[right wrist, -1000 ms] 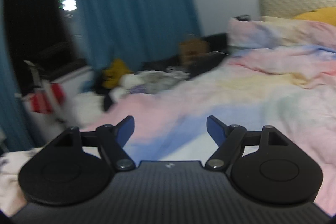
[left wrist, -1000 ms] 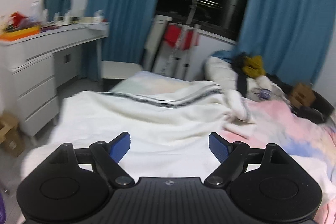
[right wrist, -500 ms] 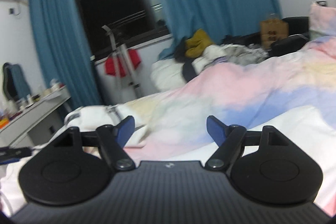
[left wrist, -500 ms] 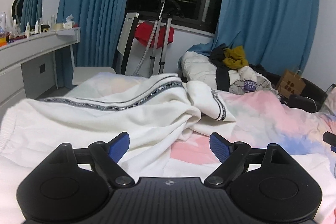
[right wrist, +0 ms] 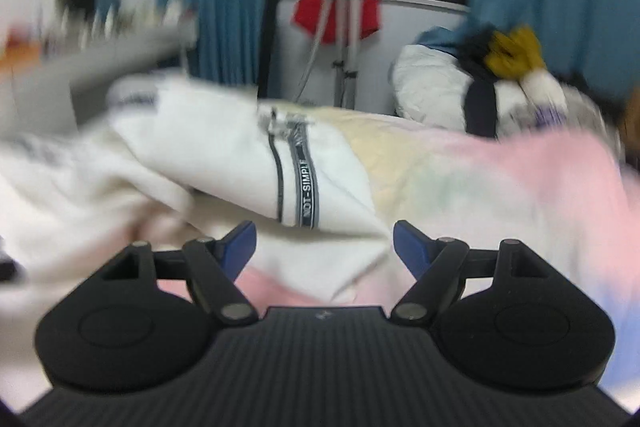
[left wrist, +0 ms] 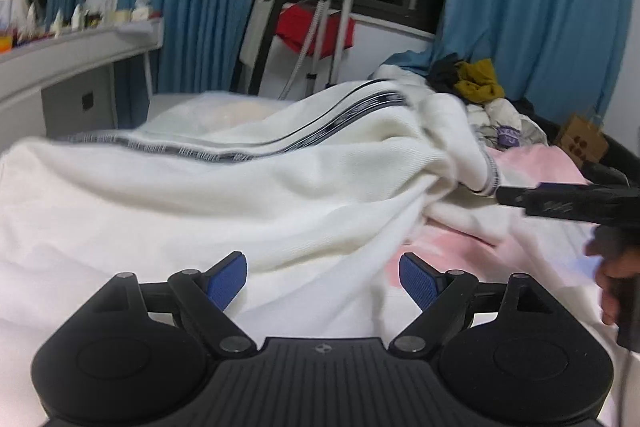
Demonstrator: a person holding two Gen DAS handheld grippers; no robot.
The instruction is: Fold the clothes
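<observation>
Both the left gripper [left wrist: 322, 277] and right gripper [right wrist: 324, 245] gape wide and empty over the white striped sweatpants [left wrist: 240, 183], so each should pinch one layer near an edge before lifting

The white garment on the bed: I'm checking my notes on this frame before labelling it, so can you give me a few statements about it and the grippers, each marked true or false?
1. The white garment has a dark striped band with lettering. True.
2. The left gripper is clamped on the garment. False: its jaws stand open, empty.
3. The right gripper is open. True.
4. The garment lies on a bare wooden floor. False: it lies on the pastel bedspread.
5. Blue curtains hang behind the bed. True.
</observation>
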